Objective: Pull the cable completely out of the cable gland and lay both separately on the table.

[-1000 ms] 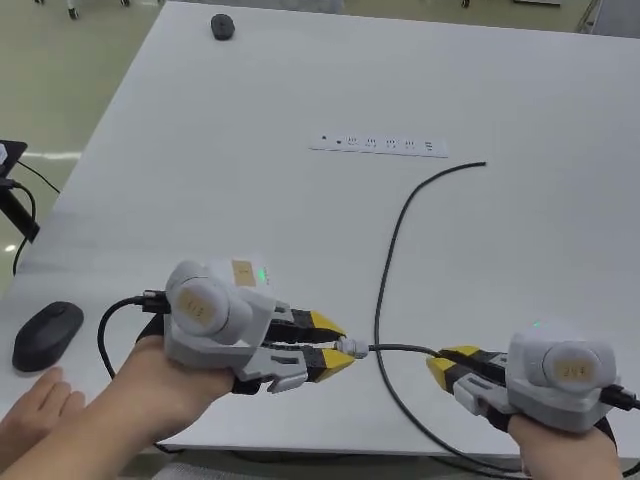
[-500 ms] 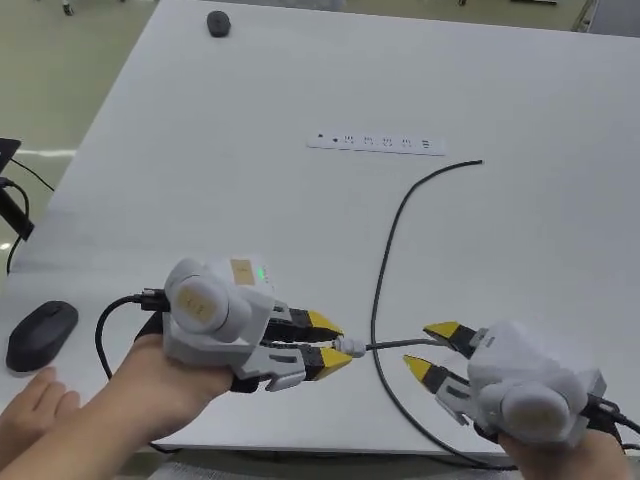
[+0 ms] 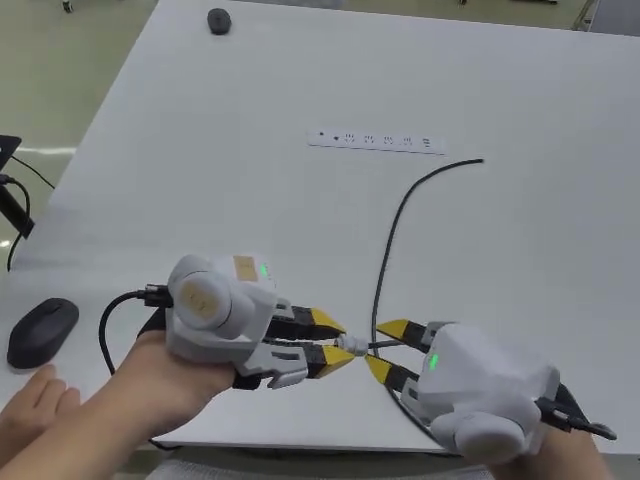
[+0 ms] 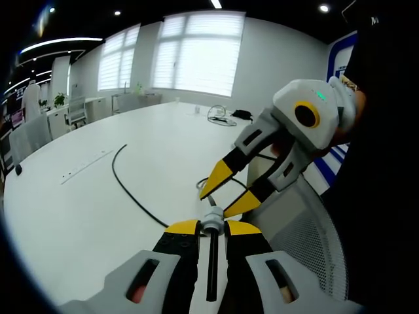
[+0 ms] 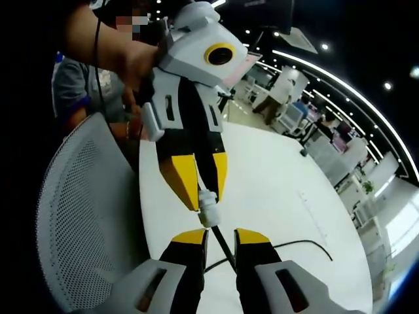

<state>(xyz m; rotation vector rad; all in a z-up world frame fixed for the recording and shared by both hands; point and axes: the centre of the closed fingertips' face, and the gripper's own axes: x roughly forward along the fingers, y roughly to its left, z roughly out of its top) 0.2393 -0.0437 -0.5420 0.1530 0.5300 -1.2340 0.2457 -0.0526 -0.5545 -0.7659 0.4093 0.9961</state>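
White counter (image 3: 250, 180) runs broad and pale across the head view, with pale greenish floor (image 3: 50, 80) beyond its left edge. On it lie a white power strip (image 3: 377, 141) in the middle, a dark mouse (image 3: 42, 332) at the near left edge and a second small dark mouse (image 3: 218, 20) at the far end. In the left gripper view the room behind is an office with bright blinded windows (image 4: 196, 55) and ceiling spotlights. A grey mesh chair back (image 5: 85, 216) stands by the counter's edge in the right gripper view.

The black cable (image 3: 385, 260) curves from its free end near the power strip down toward the near edge, where it enters the small whitish cable gland (image 3: 350, 346). The left gripper (image 3: 340, 343) has its yellow-tipped jaws closed on the cable gland, holding it just above the counter's near edge. Its own view shows the gland pinched between the jaw tips. The right gripper (image 3: 384, 348) faces it tip to tip, its jaws parted and set either side of the cable just beside the gland. In its own view the cable runs through the gap between the jaws, and I cannot tell whether either jaw touches it.
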